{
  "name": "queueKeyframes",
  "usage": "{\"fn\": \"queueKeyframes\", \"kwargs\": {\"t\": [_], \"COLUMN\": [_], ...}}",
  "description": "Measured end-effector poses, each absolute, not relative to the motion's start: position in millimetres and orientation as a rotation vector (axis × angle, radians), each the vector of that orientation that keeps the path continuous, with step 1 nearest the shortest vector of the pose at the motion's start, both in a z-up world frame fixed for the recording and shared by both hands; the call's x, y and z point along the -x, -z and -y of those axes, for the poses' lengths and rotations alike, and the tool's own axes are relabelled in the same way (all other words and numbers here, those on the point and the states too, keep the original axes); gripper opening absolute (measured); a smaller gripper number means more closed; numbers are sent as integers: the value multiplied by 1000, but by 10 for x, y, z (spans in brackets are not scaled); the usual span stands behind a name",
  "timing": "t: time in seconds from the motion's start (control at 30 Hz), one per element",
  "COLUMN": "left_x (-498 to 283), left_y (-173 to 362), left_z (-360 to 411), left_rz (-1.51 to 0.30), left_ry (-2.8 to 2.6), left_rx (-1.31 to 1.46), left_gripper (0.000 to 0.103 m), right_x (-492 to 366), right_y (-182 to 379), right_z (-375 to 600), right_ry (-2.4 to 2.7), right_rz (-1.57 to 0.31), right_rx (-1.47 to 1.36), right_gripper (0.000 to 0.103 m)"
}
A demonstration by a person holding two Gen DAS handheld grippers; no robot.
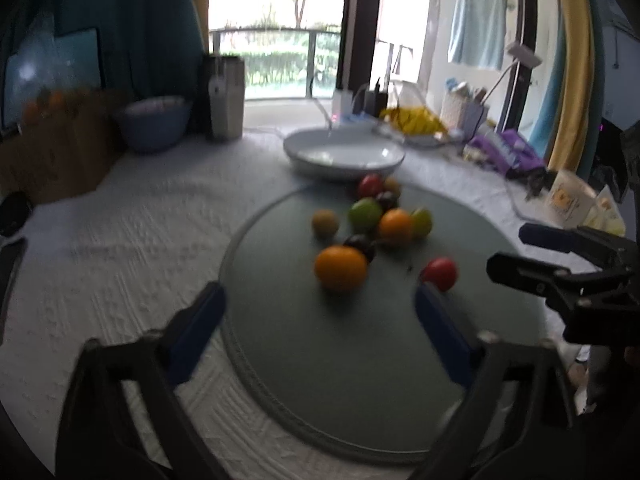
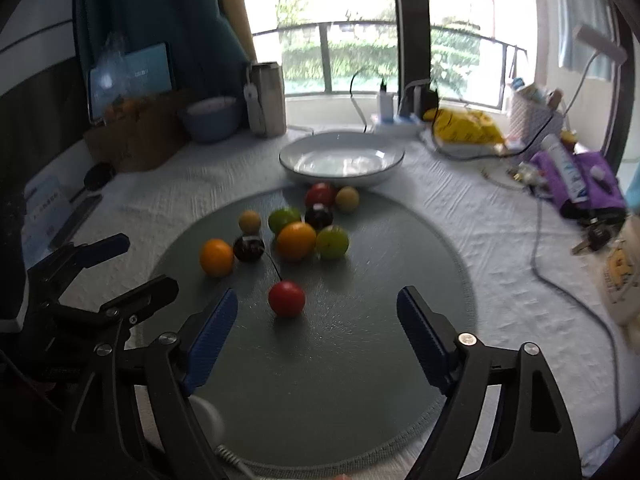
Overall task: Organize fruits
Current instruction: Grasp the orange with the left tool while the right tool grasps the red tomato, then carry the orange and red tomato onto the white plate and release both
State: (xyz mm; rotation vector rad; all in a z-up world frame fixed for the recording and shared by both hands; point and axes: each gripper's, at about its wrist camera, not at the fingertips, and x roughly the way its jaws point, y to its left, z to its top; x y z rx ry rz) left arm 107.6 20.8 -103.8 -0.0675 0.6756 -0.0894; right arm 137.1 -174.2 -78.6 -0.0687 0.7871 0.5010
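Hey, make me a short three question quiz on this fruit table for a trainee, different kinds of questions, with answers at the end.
1. True or false: the white ceramic bowl already holds fruit.
2. Which fruit lies nearest the right gripper? A. the lone red round fruit B. a green apple C. a tan round fruit
3. Fill in: all the fruit lies on the round grey ___.

Key
1. False; the bowl is empty.
2. A; it lies apart from the cluster, just ahead of the open blue-padded fingers.
3. Mat. The left gripper is also open, facing the nearest orange.
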Motion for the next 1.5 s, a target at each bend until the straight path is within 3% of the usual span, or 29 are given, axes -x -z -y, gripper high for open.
{"fn": "queueKeyframes", "kwargs": {"t": [0.07, 0.2, 0.3, 0.33, 0.57, 0.73, 0.8, 1.5], "left_x": [-1142, -1234, -1330, -1362, -1538, -1631, -1649, -2024], "left_y": [1089, 1106, 1133, 1143, 1196, 1235, 1221, 786], "left_z": [-247, -205, -186, -181, -36, -49, -22, -105], "left_rz": [-706, -748, -792, -804, -852, -874, -870, -757], "left_ry": [97, 104, 101, 108, 156, 140, 148, 117], "left_rx": [87, 53, 49, 54, 30, 38, 36, 68], "left_gripper": [82, 75, 55, 53, 52, 50, 39, 39], "right_x": [-1440, -1525, -1552, -1561, -1627, -1646, -1648, -2333], "right_y": [857, 979, 1027, 1047, 1140, 1118, 1085, 722], "right_z": [1709, 1594, 1512, 1491, 1446, 1497, 1527, 1728], "right_ry": [-518, -589, -617, -626, -652, -666, -665, -624], "right_rz": [-816, -865, -878, -883, -905, -892, -880, -738], "right_rx": [71, 75, 105, 115, 137, 126, 123, 132], "right_gripper": [69, 65, 60, 54, 29, 29, 29, 29]}}
